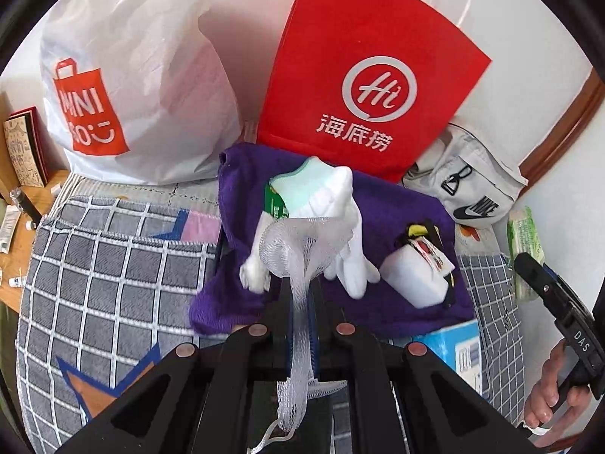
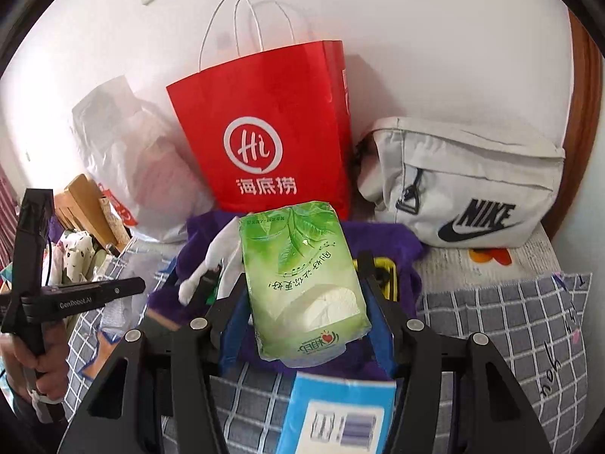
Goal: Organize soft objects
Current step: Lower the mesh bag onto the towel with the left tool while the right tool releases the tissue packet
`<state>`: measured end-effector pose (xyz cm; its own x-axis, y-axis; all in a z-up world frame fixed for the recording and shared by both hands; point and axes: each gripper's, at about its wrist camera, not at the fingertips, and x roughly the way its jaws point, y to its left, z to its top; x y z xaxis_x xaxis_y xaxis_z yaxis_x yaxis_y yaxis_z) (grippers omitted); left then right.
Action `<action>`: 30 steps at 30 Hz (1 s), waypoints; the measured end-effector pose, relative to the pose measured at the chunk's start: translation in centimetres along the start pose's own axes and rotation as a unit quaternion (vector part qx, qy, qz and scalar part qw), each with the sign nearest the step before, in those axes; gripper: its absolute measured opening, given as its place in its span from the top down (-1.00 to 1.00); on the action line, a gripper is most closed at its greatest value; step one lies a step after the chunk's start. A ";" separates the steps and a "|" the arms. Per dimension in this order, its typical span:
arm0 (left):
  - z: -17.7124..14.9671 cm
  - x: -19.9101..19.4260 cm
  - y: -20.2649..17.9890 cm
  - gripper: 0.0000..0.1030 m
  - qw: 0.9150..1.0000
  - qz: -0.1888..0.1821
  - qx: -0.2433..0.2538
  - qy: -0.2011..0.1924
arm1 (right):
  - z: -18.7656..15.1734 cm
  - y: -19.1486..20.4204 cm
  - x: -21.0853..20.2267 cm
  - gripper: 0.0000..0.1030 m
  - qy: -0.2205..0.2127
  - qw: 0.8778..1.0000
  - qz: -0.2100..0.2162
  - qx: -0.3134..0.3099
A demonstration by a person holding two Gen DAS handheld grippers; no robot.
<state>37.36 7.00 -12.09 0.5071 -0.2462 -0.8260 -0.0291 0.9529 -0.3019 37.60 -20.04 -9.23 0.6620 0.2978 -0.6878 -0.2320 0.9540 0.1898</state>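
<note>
- Bed [image 1: 113, 265] with checked cover, crowded along the white wall: red bag [image 1: 363, 75], white bag [image 1: 132, 75].
- Your left claw [image 1: 298, 283] is clenched on white netting [image 1: 291, 249].
- Your right claw [image 2: 302, 283] grasps a green tissue pack [image 2: 302, 276].

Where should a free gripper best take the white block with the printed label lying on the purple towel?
Grip the white block across its two long flat sides, coming from above. It lies flat on the purple towel, top exposed; the white socks crowd its left, so keep the fingers clear of them.
</note>
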 end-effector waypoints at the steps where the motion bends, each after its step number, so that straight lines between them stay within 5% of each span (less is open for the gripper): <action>1: 0.2 0.2 0.0 0.86 1.000 0.001 0.000 0.001 | 0.3 0.0 0.3 -0.09 -0.001 1.000 0.000 -0.001; 11: 2.5 2.3 -1.0 0.86 1.000 0.000 0.013 -0.002 | 1.5 -1.8 3.6 -0.09 -0.001 1.000 -0.002 0.005; 30: 3.0 8.3 0.4 0.86 0.999 -0.013 0.008 0.034 | -0.5 -5.9 9.8 -0.12 0.070 0.997 0.001 0.040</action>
<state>44.17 5.91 -17.64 0.4486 -0.2817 -0.8482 -0.0034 0.9485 -0.3168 45.16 -22.79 -17.46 0.5547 0.2966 -0.7774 -0.1716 0.9550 0.2420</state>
